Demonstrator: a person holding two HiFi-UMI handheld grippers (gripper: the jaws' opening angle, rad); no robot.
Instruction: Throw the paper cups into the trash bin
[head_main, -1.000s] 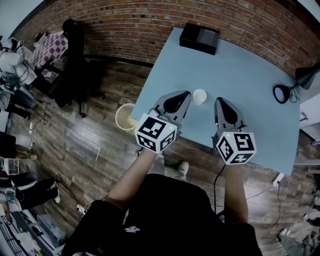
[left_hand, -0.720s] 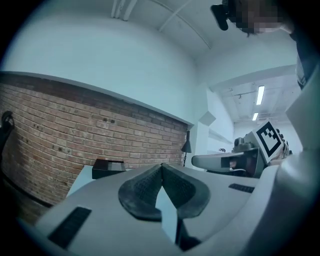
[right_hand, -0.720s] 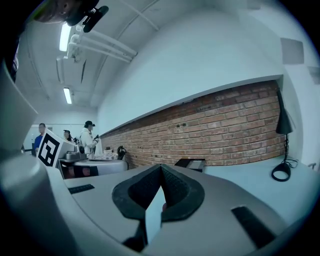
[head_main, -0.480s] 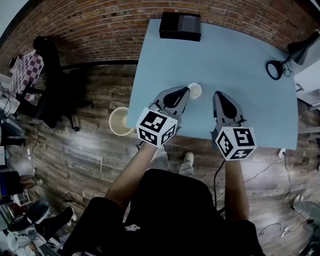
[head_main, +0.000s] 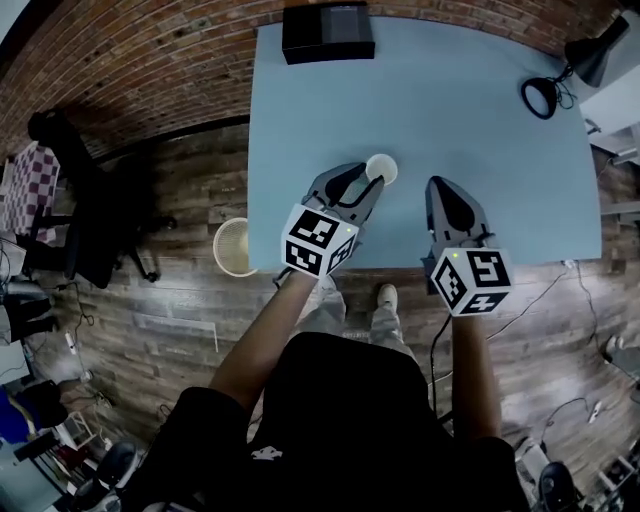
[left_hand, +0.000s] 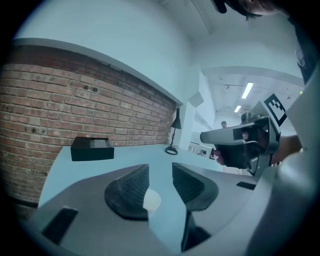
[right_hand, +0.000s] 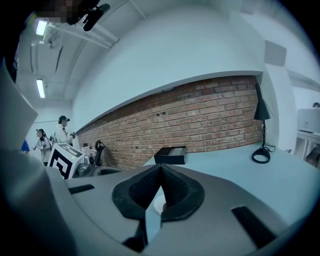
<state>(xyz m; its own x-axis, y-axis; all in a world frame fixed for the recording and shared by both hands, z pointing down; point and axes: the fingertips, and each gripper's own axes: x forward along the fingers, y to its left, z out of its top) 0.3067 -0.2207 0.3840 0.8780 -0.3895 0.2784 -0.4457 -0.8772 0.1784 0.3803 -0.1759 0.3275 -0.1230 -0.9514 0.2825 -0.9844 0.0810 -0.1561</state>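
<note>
One white paper cup stands upright on the light blue table, close to its near edge. My left gripper points at the cup from just short of it. In the left gripper view the cup shows through the gap of the left gripper, whose jaws have just been opening; the pads do not touch it. My right gripper hovers to the right of the cup, apart from it, and in its own view the right gripper is shut with nothing held. The round trash bin stands on the floor left of the table.
A black box lies at the table's far edge, and a black desk lamp stands at its far right corner. A brick wall runs behind. An office chair stands on the wooden floor at the left.
Both grippers have dropped lower toward the table. The left gripper's tips have closed in on the cup, and its jaws have parted. The right gripper stays shut.
</note>
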